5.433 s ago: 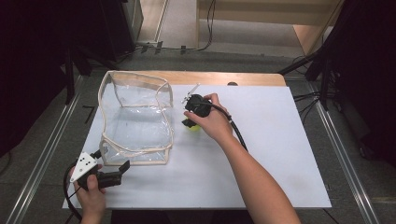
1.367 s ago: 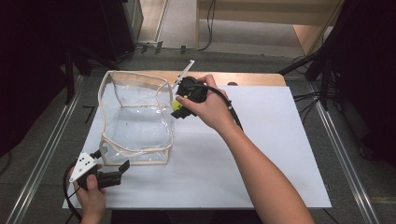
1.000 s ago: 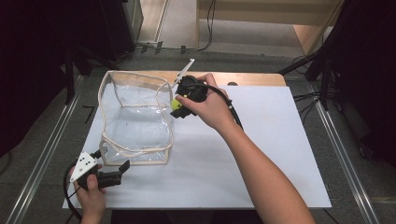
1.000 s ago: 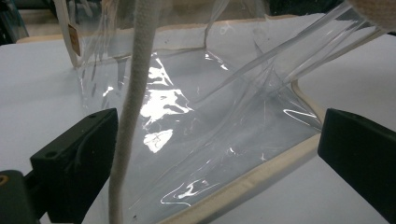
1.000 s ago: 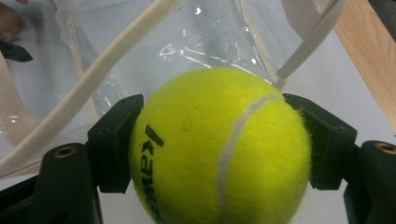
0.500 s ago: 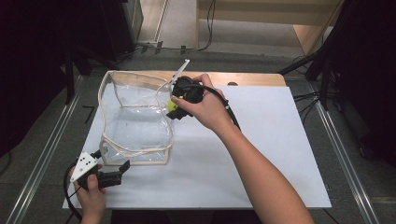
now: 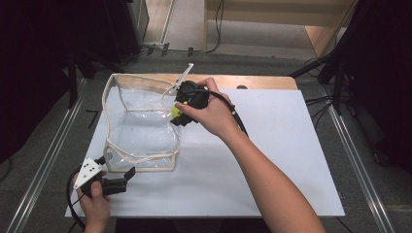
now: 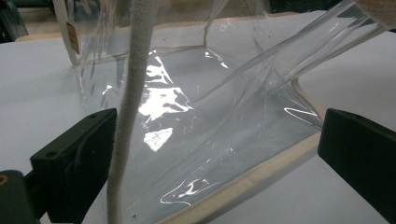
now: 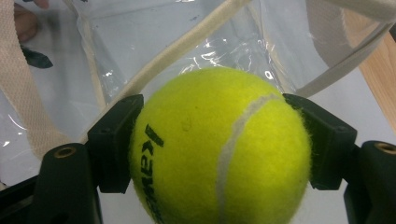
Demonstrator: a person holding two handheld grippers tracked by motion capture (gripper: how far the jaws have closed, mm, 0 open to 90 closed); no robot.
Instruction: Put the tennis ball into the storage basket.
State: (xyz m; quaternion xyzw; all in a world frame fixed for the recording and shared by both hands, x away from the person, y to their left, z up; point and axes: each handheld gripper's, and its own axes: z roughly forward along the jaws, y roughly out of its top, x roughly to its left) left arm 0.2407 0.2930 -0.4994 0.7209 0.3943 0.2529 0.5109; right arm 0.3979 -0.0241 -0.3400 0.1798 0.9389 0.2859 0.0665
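Evidently the right gripper (image 7: 178, 112), clamped on the tennis ball (image 9: 219, 147), hovered at the clear bag's (image 7: 141, 131) rim and needed lowering inside, while the left gripper (image 7: 127, 175) waited with jaws apart.

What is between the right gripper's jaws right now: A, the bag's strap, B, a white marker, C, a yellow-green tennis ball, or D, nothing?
C: in the right gripper view the right gripper has its jaws pressed on both sides of the tennis ball, with the clear bag just behind it.
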